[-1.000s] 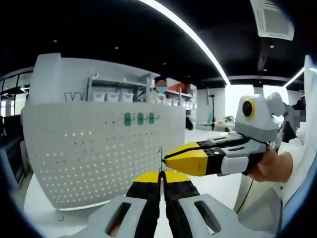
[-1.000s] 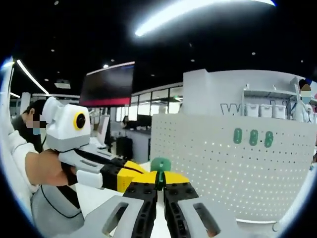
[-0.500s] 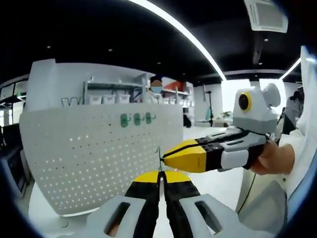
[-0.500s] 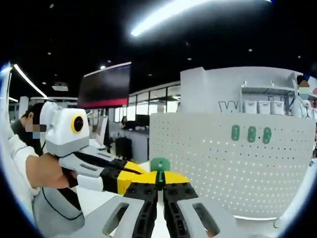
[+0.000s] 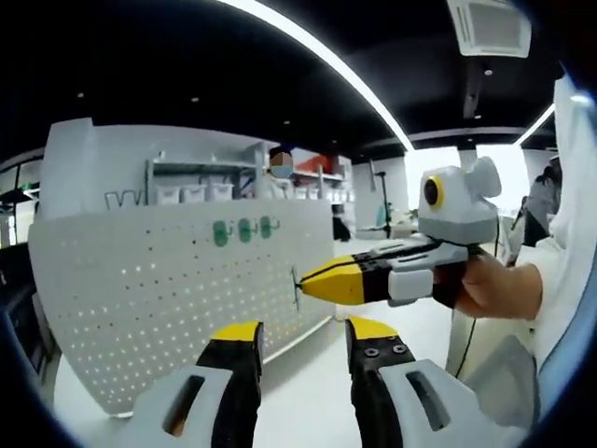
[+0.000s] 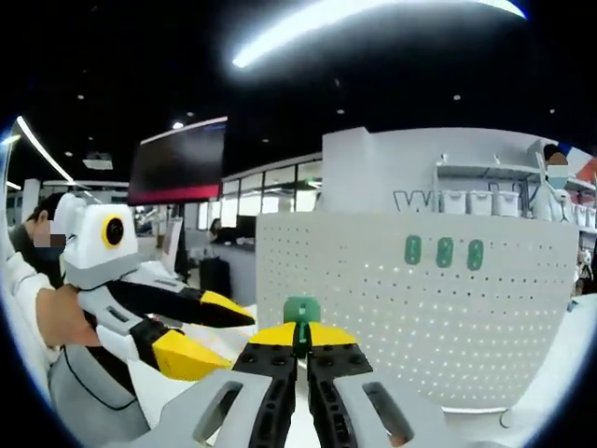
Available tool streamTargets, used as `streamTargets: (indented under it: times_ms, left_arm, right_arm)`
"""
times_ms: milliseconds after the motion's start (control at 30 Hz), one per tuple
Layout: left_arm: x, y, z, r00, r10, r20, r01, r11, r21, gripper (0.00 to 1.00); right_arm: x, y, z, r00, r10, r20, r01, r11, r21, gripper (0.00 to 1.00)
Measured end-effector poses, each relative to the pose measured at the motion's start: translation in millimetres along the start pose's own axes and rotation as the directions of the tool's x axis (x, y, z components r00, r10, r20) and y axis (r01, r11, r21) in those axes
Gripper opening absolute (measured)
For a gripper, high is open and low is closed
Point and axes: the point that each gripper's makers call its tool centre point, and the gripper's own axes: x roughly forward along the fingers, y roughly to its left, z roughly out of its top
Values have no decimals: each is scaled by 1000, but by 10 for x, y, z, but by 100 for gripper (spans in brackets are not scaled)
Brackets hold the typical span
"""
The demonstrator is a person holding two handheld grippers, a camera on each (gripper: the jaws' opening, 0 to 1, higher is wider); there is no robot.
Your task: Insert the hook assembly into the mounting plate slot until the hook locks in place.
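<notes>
Left gripper view: the left tongs (image 5: pixel 303 341) are standing released, jaws well apart with nothing between them. Beyond them the right tongs (image 5: pixel 300 286) are coming in from the right, clenched, with a thin dark wire part of the hook assembly (image 5: pixel 296 289) showing at their tip. The white perforated mounting plate (image 5: pixel 168 299) is standing upright on the white desk (image 5: pixel 308 411), and three green hooks (image 5: pixel 243 229) are already sitting in a row near its upper edge. The hook is hanging in front of the plate's right portion; whether it is touching the plate is not clear at this angle.

Right gripper view: the right tongs (image 6: pixel 298 347) are gripping the hook assembly (image 6: pixel 300 314), whose green block is rising just above the pinched tips. The left tongs (image 6: pixel 224 338) are entering from the left, spread open, beside and apart from the hook. The mounting plate (image 6: pixel 373 308) is lying ahead and to the right, with the three green hooks (image 6: pixel 444 251) on it.

Judgement on the step in hand: the hook needs carrying squarely to a free slot, held level, then pressed until it seats. The fitted hooks are occupying the upper row and should be avoided. Shelving with white bins (image 6: pixel 476 201) and a person behind the plate are standing clear of the path.
</notes>
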Motion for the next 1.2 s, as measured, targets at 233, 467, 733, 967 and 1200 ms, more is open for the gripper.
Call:
streamTargets:
  times_ms: [233,467,733,967,1200]
  left_arm:
    - [3,6,17,1000,6,5,-6,1000,-11,57]
    - [-19,48,7,1000,25,7,-25,999,-31,71]
    - [-37,-9,16,1000,-5,24,6,999,-37,80]
    - [-96,21,-44,1000,6,12,-5,999,-43,78]
    - [-138,4,-78,1000,4,2,-4,999,-41,78]
  right_arm:
    - [-27,-180,6,999,-35,-5,35,999,-8,0]
    - [-52,-385,-19,997,-77,-14,77,997,-8,0]
    - [-66,-698,-8,989,-147,-10,147,989,-13,0]
    - [-130,-1227,104,963,-269,26,269,963,-18,0]
    - [-123,-1648,231,930,-364,54,365,930,-26,0]
